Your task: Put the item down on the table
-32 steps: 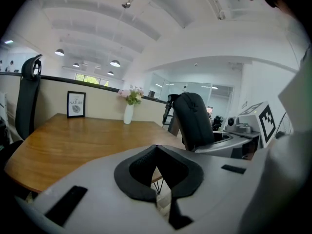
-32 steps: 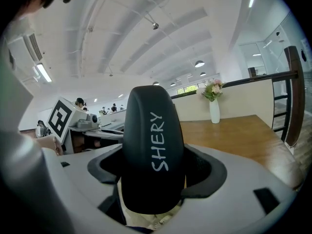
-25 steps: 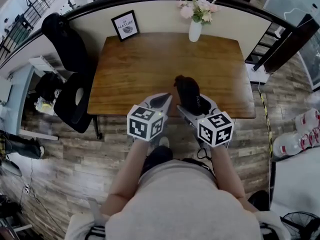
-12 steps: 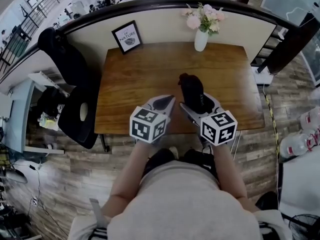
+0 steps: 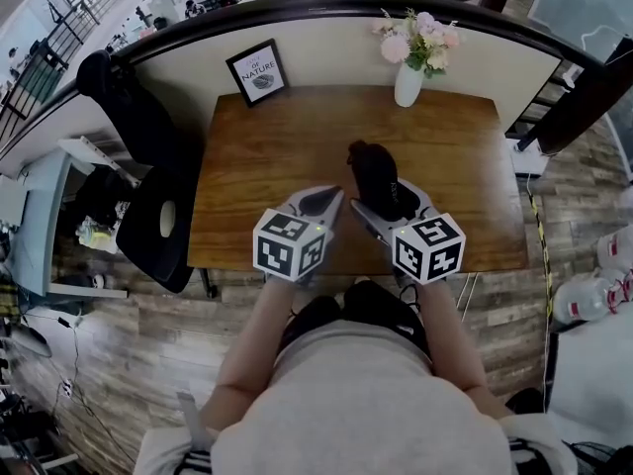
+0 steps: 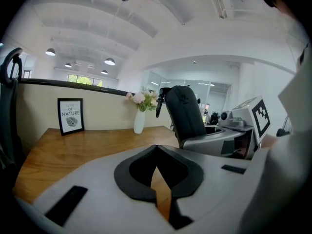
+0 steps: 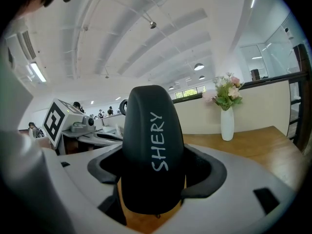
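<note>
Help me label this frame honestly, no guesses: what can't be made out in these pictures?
- Black item: its lower end, in the right gripper view, is hidden between the jaws of the right gripper. What the item is can't be told.
- Whether it touches the table: in the head view, the gripper covers it.
- White packs on the floor: in the head view, cut off by the right edge.

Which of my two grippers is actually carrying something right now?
The right gripper: its jaws clamp a black item lettered SHERY. The left gripper has its jaws together with nothing between them.
</note>
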`<action>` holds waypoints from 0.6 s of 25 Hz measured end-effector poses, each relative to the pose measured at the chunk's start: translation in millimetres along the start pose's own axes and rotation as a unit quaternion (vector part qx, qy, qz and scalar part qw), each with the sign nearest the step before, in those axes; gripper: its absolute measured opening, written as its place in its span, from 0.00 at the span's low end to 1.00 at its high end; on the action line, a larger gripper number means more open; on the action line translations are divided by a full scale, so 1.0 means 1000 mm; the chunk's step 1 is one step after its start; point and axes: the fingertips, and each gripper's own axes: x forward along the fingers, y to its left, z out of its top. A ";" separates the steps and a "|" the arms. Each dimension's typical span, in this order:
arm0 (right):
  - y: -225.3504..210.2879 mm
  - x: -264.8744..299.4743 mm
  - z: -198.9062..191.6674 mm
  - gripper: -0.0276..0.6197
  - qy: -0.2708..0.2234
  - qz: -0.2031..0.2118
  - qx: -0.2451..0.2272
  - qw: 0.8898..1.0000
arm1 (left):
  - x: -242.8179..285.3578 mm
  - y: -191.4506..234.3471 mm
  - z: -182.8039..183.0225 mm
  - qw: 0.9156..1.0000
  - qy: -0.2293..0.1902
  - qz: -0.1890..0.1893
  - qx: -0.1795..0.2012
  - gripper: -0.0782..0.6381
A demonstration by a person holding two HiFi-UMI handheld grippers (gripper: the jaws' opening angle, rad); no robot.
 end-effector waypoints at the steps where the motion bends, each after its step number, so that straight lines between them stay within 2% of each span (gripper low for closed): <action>1: -0.004 0.003 0.001 0.60 0.002 0.002 0.000 1.000 | 0.002 0.002 0.002 1.000 0.000 0.001 0.000 0.13; 7: -0.025 0.018 0.012 0.60 0.016 0.008 -0.003 1.000 | 0.014 0.020 0.016 1.000 -0.002 0.014 -0.004 0.13; 15: -0.045 0.035 0.016 0.60 0.062 0.023 -0.027 0.997 | 0.034 0.042 0.010 0.999 0.004 0.025 -0.041 0.13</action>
